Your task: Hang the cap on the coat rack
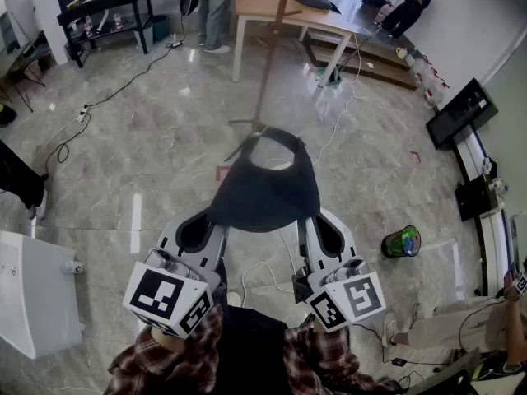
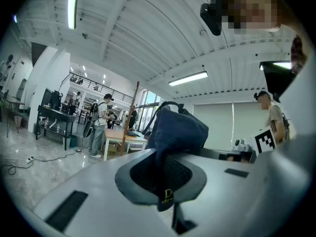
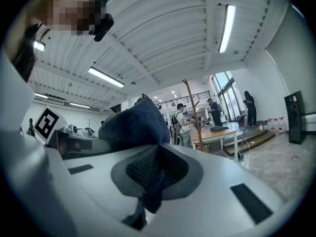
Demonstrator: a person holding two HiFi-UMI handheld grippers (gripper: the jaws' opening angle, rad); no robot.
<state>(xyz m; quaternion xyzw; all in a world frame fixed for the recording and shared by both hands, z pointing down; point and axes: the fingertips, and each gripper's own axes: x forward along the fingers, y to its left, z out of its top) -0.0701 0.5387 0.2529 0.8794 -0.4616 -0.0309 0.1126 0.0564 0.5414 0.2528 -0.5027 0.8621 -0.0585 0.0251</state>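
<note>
Short of the coat rack, on the near side of its base, the dark blue cap hangs between two grippers. Left gripper: jaws pressed together on the cap's left edge, pinching the fabric. Right gripper: jaws likewise clamped on the right edge. The cap's rear strap lies nearest the coat rack, well apart from its pole.
</note>
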